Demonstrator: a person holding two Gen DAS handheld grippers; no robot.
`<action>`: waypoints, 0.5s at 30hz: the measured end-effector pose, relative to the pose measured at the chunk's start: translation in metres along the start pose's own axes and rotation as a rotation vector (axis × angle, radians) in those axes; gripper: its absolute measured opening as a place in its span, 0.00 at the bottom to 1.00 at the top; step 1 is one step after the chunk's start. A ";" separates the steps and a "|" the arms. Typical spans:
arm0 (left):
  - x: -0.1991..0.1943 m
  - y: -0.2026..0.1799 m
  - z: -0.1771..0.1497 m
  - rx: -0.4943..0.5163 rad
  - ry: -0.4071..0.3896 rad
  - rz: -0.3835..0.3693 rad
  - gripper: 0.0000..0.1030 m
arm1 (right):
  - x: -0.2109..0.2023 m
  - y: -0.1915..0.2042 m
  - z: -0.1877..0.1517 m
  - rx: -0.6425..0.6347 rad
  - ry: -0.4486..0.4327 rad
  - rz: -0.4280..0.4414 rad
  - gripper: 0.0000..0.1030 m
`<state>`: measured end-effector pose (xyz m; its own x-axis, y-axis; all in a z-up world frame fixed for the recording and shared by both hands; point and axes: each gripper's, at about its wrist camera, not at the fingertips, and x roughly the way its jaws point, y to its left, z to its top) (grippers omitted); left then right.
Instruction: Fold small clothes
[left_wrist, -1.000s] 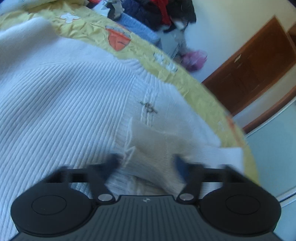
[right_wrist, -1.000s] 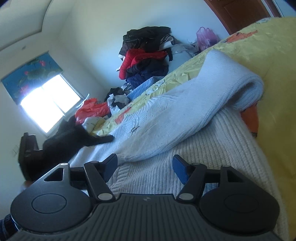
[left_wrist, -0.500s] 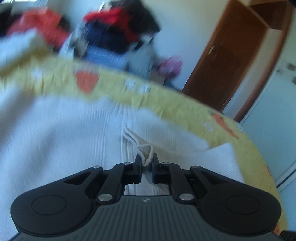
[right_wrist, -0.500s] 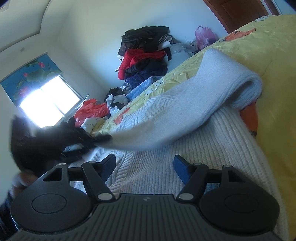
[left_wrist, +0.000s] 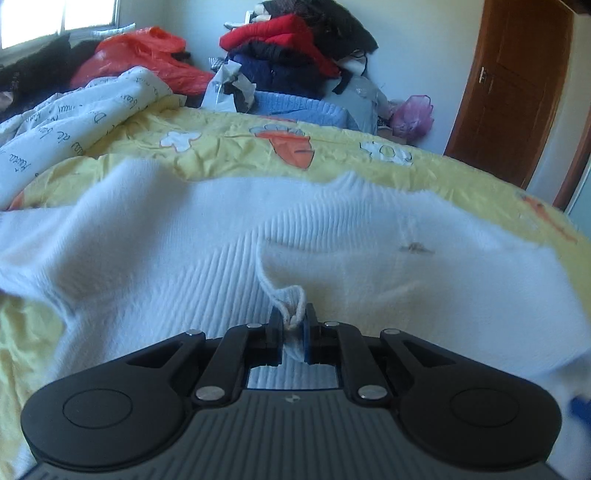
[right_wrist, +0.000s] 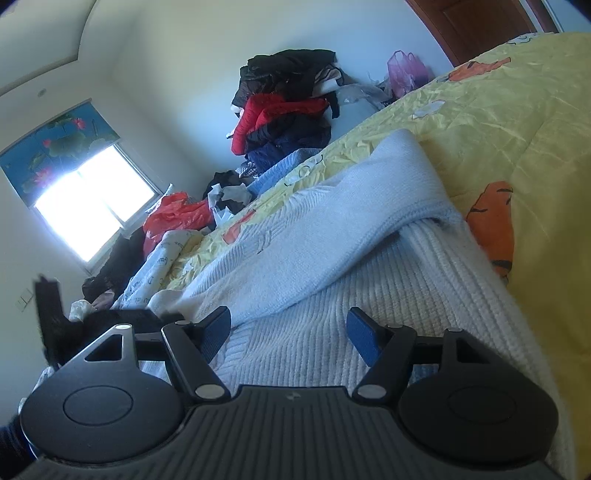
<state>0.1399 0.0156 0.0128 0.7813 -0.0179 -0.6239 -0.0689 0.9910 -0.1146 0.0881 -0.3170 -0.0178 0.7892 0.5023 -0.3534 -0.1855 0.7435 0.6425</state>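
Observation:
A white ribbed knit sweater (left_wrist: 332, 236) lies spread on a yellow bedspread (left_wrist: 229, 144). My left gripper (left_wrist: 292, 323) is shut on a pinched edge of the sweater and holds it lifted above the rest of the garment. In the right wrist view the same sweater (right_wrist: 369, 314) lies under my right gripper (right_wrist: 290, 326), which is open and empty just above the ribbed body. A sleeve (right_wrist: 369, 199) is folded across the body.
A pile of red, navy and black clothes (left_wrist: 295, 55) stands beyond the bed's far edge. A white printed quilt (left_wrist: 74, 122) and an orange plastic bag (left_wrist: 140, 55) lie at the far left. A brown door (left_wrist: 513, 85) is at the right. A window (right_wrist: 88, 210) is bright.
My left gripper has shut on the sweater's edge and lifted it, pulling the cloth up and back. My right gripper has stayed open over the sweater body.

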 end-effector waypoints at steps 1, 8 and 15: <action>0.001 0.001 -0.006 0.017 -0.037 0.000 0.10 | 0.000 0.001 0.000 -0.003 0.002 -0.003 0.71; 0.005 0.018 -0.013 -0.097 -0.066 -0.063 0.16 | 0.005 0.032 0.033 -0.186 -0.059 -0.041 0.81; 0.004 0.037 -0.018 -0.222 -0.063 -0.159 0.19 | 0.101 0.025 0.089 -0.414 0.068 -0.298 0.88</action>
<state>0.1288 0.0503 -0.0080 0.8297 -0.1561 -0.5359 -0.0708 0.9229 -0.3784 0.2155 -0.2869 0.0228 0.8059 0.2590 -0.5324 -0.1853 0.9644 0.1885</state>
